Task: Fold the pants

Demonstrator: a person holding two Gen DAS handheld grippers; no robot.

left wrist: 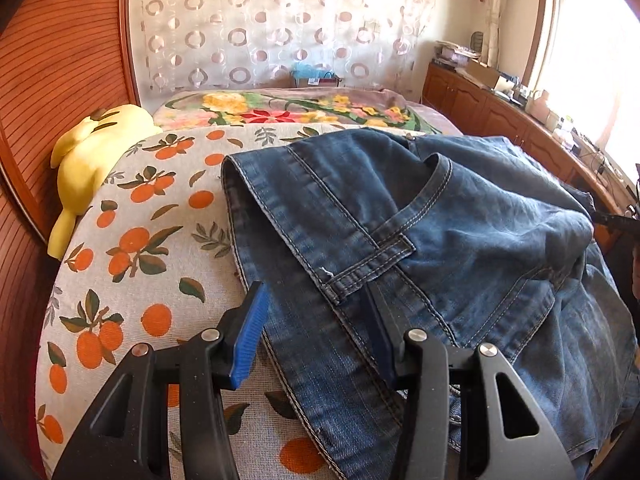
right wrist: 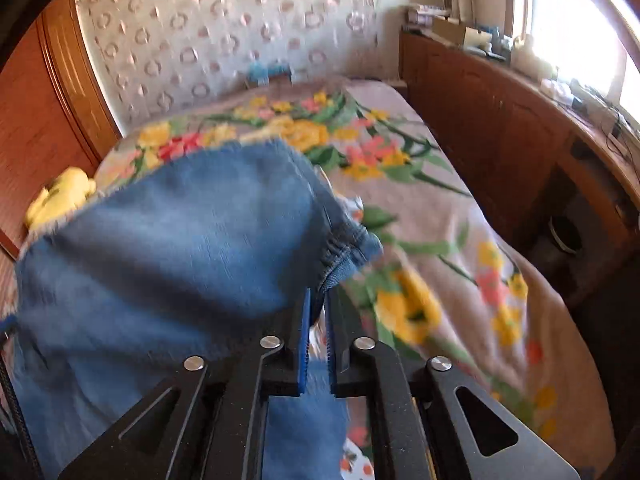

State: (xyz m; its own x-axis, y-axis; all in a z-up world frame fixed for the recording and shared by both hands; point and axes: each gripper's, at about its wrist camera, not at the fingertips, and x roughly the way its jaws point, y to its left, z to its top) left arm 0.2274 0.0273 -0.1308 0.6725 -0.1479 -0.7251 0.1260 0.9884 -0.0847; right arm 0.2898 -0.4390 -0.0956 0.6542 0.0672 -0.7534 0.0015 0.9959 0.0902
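Note:
Blue denim pants (left wrist: 420,240) lie bunched on an orange-print cloth (left wrist: 132,248), waistband and belt loop toward me, a leg hem at the far left. My left gripper (left wrist: 316,312) is open, its blue pads on either side of a strip of denim beside the waistband, low over the cloth. My right gripper (right wrist: 318,312) is shut on a gathered edge of the pants (right wrist: 180,248) and holds the denim lifted above the floral bedspread (right wrist: 440,220). The right view is blurred by motion.
A yellow plush toy (left wrist: 88,160) lies at the bed's left edge by the wooden headboard (left wrist: 48,80). A wooden cabinet (right wrist: 500,128) with clutter runs along the right under a bright window. A patterned curtain (left wrist: 280,24) hangs behind the bed.

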